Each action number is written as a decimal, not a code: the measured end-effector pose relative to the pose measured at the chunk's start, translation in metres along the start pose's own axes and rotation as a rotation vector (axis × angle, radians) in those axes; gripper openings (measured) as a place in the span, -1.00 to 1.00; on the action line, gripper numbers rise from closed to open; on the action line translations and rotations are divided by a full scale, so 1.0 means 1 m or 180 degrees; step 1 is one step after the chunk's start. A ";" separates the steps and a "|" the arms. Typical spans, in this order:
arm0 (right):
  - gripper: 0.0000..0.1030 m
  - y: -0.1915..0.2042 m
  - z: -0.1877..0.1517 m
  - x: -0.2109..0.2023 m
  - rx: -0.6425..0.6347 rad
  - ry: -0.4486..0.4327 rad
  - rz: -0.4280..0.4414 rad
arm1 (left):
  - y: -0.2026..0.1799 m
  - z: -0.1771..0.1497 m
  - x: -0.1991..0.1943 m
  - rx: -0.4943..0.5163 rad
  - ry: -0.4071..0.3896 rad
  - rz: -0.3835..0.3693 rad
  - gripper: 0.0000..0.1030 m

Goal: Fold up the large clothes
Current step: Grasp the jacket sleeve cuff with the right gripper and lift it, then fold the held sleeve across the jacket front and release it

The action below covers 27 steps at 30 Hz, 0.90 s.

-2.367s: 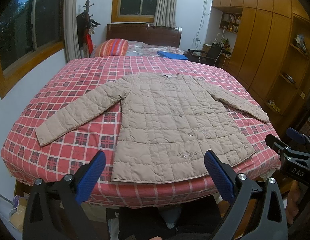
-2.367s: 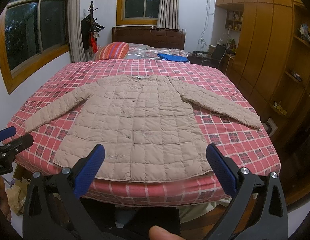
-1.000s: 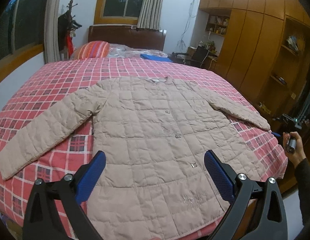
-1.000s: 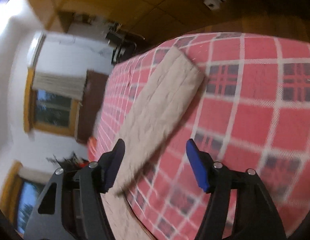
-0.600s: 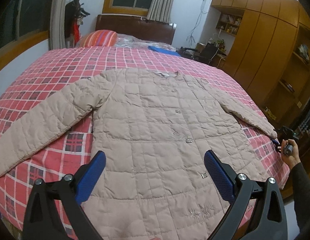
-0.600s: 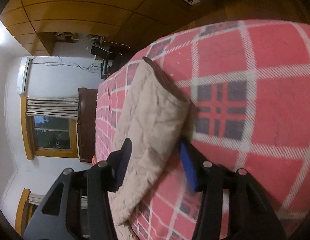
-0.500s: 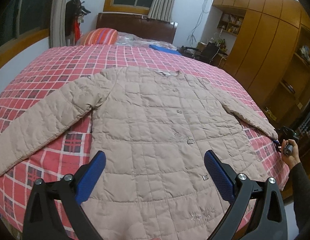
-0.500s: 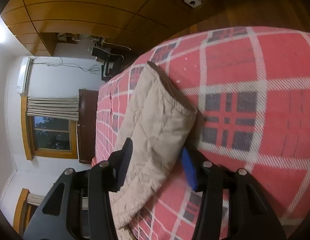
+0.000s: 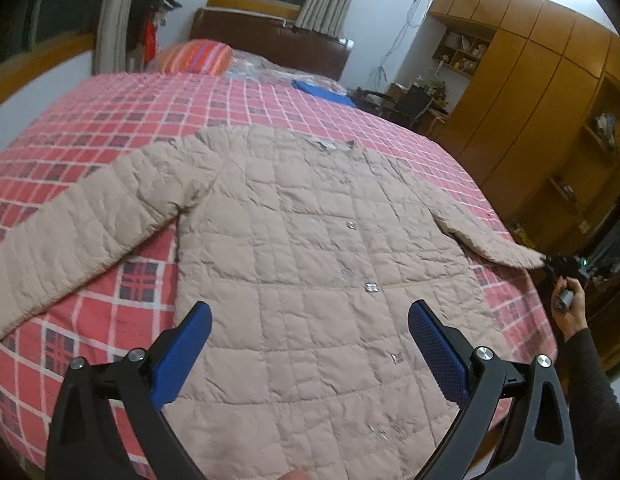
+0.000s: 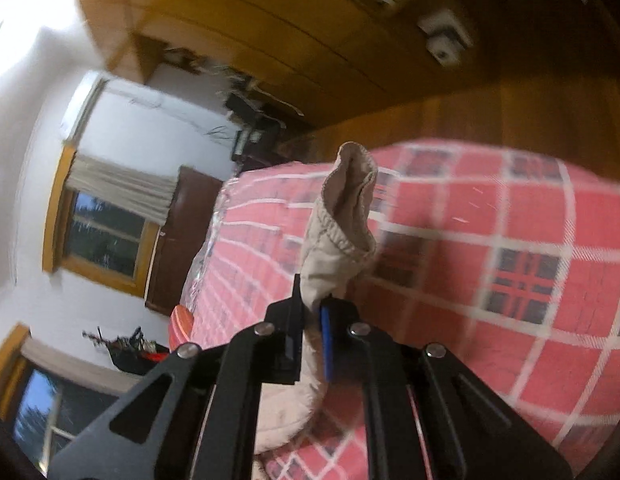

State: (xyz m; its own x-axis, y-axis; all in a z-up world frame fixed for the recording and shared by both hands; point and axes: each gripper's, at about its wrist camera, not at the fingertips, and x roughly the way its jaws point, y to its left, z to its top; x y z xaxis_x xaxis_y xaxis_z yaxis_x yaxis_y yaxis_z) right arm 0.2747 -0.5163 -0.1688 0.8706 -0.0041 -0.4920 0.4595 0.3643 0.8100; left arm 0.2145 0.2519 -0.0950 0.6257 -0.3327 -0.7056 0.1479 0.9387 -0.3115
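A beige quilted jacket (image 9: 294,248) lies flat, front up, on a red checked bed (image 9: 150,108), both sleeves spread out. My left gripper (image 9: 308,344) hovers open above the jacket's lower front, touching nothing. In the left wrist view my right gripper (image 9: 549,263) is at the right sleeve's cuff (image 9: 521,258), held by a hand (image 9: 569,312). In the right wrist view my right gripper (image 10: 311,320) is shut on the sleeve cuff (image 10: 341,220), which stands up from the bedspread (image 10: 509,240) with its opening showing.
A striped pillow (image 9: 198,58) and a blue item (image 9: 321,92) lie near the dark headboard (image 9: 270,40). Wooden wardrobes (image 9: 529,120) line the right wall, close to the bed's right edge. A coat rack (image 9: 148,24) stands at the far left, by a window.
My right gripper's fingers closed on the right sleeve cuff and lifted it off the bedspread. My left gripper drifted slightly forward over the jacket and stayed open.
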 end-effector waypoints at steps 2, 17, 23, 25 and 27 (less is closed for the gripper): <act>-0.88 0.026 -0.001 -0.007 -0.0204 -0.0026 0.0033 | -0.002 -0.001 -0.001 0.0039 0.0028 -0.0048 0.92; -0.87 0.204 -0.119 -0.018 -0.1665 0.0119 0.0433 | -0.008 0.025 -0.007 0.0058 -0.0016 -0.0334 0.92; -0.87 0.265 -0.191 -0.013 -0.2247 0.0287 0.0630 | -0.005 0.035 -0.006 -0.0017 -0.0041 -0.0402 0.92; -0.87 0.280 -0.218 -0.010 -0.2426 0.0356 0.0656 | -0.005 0.039 -0.006 -0.0011 -0.0046 -0.0413 0.92; -0.86 0.293 -0.250 -0.001 -0.2642 0.0458 0.0667 | -0.005 0.044 -0.002 -0.0007 -0.0044 -0.0442 0.92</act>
State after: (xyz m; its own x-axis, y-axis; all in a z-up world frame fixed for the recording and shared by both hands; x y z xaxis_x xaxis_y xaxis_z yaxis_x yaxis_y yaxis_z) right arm 0.3649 -0.1767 -0.0106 0.8664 0.2366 -0.4397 -0.0336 0.9062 0.4214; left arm 0.2463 0.2514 -0.0640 0.6098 -0.4581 -0.6468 0.2322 0.8835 -0.4068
